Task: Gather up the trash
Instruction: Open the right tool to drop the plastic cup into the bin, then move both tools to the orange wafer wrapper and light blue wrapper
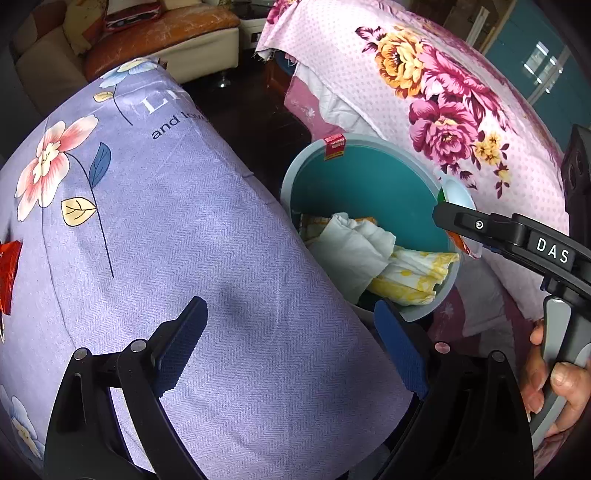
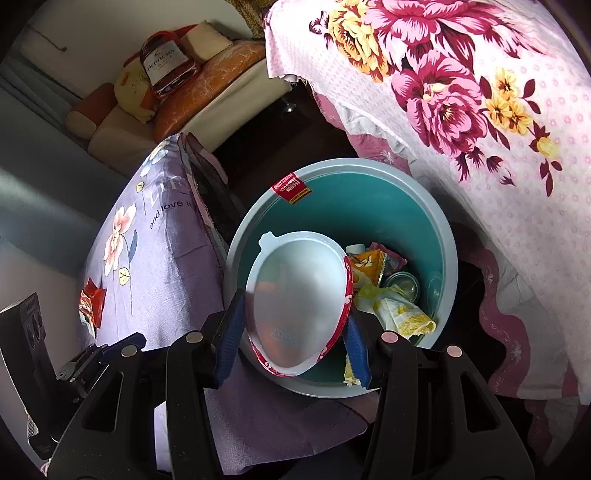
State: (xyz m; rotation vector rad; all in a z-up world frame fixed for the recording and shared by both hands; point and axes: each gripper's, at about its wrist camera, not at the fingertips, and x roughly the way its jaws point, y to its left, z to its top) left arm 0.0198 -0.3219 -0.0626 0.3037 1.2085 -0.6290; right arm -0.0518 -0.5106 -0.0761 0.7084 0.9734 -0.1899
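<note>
A teal trash bin with a grey rim (image 1: 291, 173) (image 2: 450, 236) stands between two cloth-covered surfaces. It holds a crumpled white tissue (image 1: 351, 247), yellow-patterned paper (image 1: 410, 277) (image 2: 402, 314) and an orange packet (image 2: 365, 266). My right gripper (image 2: 295, 336) is shut on a white-lidded cup with red sides (image 2: 299, 291), tilted over the bin's near edge. From the left wrist, the right gripper (image 1: 454, 221) reaches over the bin's right rim. My left gripper (image 1: 295, 343) is open above the lilac floral sheet (image 1: 166, 229), nothing between its pads. A red wrapper (image 1: 7, 273) (image 2: 90, 301) lies on that sheet.
A pink floral blanket (image 1: 443, 110) (image 2: 480, 110) hangs over the surface right of the bin. A sofa with cushions (image 1: 162, 33) (image 2: 177, 92) stands at the back. Dark floor (image 1: 251, 110) shows between the sofa and the bin. A hand (image 1: 554, 376) holds the right gripper's handle.
</note>
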